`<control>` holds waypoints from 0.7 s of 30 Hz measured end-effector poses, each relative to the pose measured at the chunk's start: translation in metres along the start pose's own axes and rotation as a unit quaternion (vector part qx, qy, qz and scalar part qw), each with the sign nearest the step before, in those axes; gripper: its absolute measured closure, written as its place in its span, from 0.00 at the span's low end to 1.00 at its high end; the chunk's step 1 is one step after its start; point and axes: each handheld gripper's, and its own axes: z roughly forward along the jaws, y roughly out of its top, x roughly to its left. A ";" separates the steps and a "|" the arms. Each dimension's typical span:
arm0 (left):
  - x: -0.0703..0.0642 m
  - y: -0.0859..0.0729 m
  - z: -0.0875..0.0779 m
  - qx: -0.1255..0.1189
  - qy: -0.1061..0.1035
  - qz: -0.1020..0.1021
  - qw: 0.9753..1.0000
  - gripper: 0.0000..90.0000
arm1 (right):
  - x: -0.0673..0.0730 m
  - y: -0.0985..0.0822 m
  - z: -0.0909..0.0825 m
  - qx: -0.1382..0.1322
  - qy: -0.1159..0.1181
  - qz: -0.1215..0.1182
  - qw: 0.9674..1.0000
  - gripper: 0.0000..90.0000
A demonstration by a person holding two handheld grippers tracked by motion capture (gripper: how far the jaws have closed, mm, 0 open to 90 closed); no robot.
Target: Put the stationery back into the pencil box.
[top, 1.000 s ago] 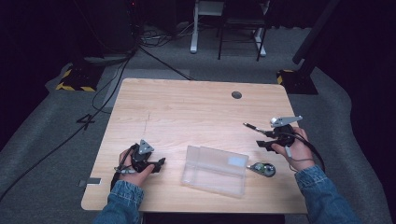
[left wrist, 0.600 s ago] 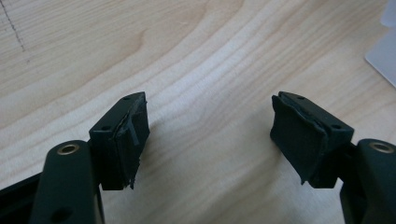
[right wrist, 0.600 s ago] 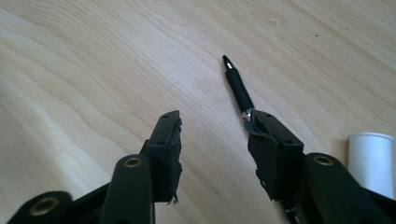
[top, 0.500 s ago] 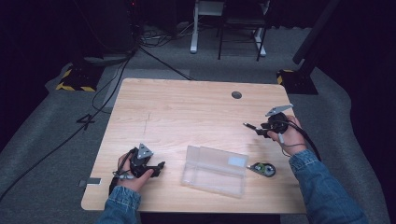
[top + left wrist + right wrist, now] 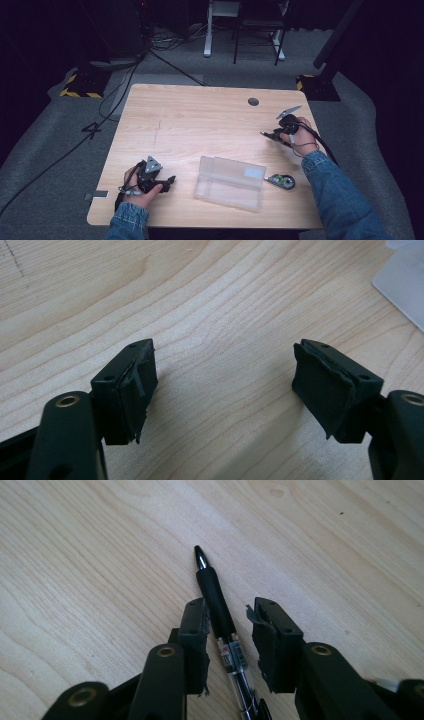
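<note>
A black pen (image 5: 216,596) with a clear barrel lies on the wooden table (image 5: 200,120), tip pointing away in the right gripper view. My right gripper (image 5: 227,611) straddles its grip section. Its jaws have just been closing, and a narrow gap still shows between the pen and the right-hand pad (image 5: 265,640). In the high view my right gripper (image 5: 270,135) is low over the table's right side. My left gripper (image 5: 169,181) rests near the front left. Its jaws have just been opening, and only bare wood shows between its pads (image 5: 137,385).
A clear plastic case (image 5: 230,182) lies near the front edge between the two hands. A small round green-and-black object (image 5: 281,181) sits just right of it. A dark round hole (image 5: 253,101) is in the tabletop at the far right. Cables trail across the floor beyond.
My right hand has moved away from the front edge and down onto the pen, its jaws narrowing around it. My left hand has stayed in place.
</note>
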 end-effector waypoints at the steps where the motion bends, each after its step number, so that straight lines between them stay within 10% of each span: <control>1: 0.001 0.000 0.000 0.001 0.002 0.006 1.000 0.28 | 0.000 0.001 0.002 0.004 0.002 -0.005 1.000 0.76; 21: 0.001 0.002 0.002 0.003 0.000 0.006 1.000 0.26 | 0.006 0.005 0.005 0.037 0.017 -0.021 0.999 0.89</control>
